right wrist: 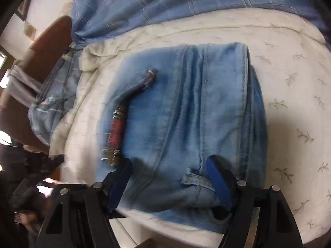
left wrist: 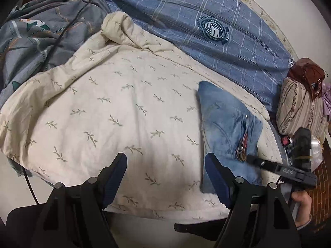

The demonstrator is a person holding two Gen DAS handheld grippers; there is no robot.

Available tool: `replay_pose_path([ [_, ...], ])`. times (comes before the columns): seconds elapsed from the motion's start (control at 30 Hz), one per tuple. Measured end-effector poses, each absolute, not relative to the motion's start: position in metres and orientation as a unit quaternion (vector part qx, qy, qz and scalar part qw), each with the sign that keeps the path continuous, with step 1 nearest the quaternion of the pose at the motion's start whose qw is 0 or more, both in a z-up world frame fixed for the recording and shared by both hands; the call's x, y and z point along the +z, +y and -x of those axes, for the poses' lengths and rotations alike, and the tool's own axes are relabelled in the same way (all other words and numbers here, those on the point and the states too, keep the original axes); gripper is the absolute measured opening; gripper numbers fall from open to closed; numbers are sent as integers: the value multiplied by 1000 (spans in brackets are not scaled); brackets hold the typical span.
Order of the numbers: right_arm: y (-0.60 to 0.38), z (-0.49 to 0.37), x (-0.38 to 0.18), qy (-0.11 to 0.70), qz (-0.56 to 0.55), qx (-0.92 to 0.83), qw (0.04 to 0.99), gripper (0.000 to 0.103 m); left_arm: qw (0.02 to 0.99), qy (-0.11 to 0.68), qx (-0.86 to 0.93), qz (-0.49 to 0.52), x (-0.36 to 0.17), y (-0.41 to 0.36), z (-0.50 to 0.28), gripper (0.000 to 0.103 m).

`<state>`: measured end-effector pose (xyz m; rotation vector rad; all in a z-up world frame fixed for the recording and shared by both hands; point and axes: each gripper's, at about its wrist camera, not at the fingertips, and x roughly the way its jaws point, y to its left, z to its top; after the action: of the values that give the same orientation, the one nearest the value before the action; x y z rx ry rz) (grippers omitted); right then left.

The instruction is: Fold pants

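Surface: a bed w/ a cream leaf-print sheet (left wrist: 124, 107) covering most of the left wrist view. A blue plaid quilt (left wrist: 217, 24) w/ a round crest runs along the far edge, 12 to 2 o'clock. A grey patterned blanket (left wrist: 41, 35) is bunched at 10 o'clock, w/ a black cable (left wrist: 62, 35) trailing over it. At 3 o'clock, a striped pillow (left wrist: 298, 111) w/ a dark red bag (left wrist: 308, 74) on top. Pale wall behind the quilt; brown brick-pattern floor at 4 o'clock.

Jeans (right wrist: 186, 113) lie folded into a compact light-blue bundle on the sheet, at 3–4 o'clock in the left wrist view, filling the centre of the right wrist view. A frayed rip w/ red lining faces up toward 8–9 o'clock in the right view, which is somewhat blurred.

Left gripper (left wrist: 165, 177) points down at bare sheet, fingers spread wide, nothing between them; its right-side finger sits at the jeans' near edge – contact or not, can't tell.

Right gripper (right wrist: 169, 179) is tilted down over the near end of the jeans, a hand (left wrist: 302, 206) w/ a dark sleeve cuff on its handle at 4 o'clock in the left view. Its fingers are spread wide, straddling the near fold; the pads are not squeezing the cloth.
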<state>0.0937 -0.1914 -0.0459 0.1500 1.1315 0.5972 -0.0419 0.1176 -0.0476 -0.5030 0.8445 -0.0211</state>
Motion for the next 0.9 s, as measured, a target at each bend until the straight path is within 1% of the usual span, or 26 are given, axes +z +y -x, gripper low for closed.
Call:
replay_pose_path([
  [0.13, -198, -86, -8, 493, -102, 298, 811, 77, 882, 407, -10, 239, -49, 118, 41, 78],
  [0.23, -198, -78, 3, 467, -91, 313, 822, 77, 877, 411, -15, 249, -52, 119, 39, 78],
  [0.27, -196, -79, -3, 472, -87, 309, 821, 78, 877, 411, -16, 248, -52, 118, 39, 78],
  [0.33, -199, -94, -49, 537, -85, 284, 790, 79, 879, 410, -17, 243, -51, 116, 39, 78],
  [0.37, -203, -96, -55, 534, -91, 283, 791, 78, 878, 411, -18, 243, -51, 115, 40, 78],
  [0.4, -209, -93, -51, 519, -100, 287, 799, 78, 879, 412, -20, 240, -50, 115, 40, 78],
  [0.5, -210, -91, -28, 515, -103, 284, 802, 78, 881, 410, -15, 235, -49, 115, 40, 78],
  [0.67, -200, -85, 6, 465, -115, 323, 816, 78, 878, 414, -15, 241, -52, 114, 38, 78],
  [0.7, -193, -88, 5, 463, -115, 331, 814, 78, 877, 415, -14, 240, -53, 112, 38, 78],
  [0.77, -188, -90, -15, 486, -101, 320, 806, 78, 877, 417, -17, 239, -54, 111, 37, 78],
  [0.8, -182, -97, -37, 516, -89, 308, 794, 79, 877, 417, -19, 239, -54, 110, 37, 78],
  [0.83, -182, -100, -56, 526, -88, 313, 786, 78, 877, 418, -20, 237, -54, 109, 37, 78],
  [0.9, -187, -96, -46, 507, -97, 317, 796, 78, 878, 418, -22, 232, -54, 109, 37, 78],
])
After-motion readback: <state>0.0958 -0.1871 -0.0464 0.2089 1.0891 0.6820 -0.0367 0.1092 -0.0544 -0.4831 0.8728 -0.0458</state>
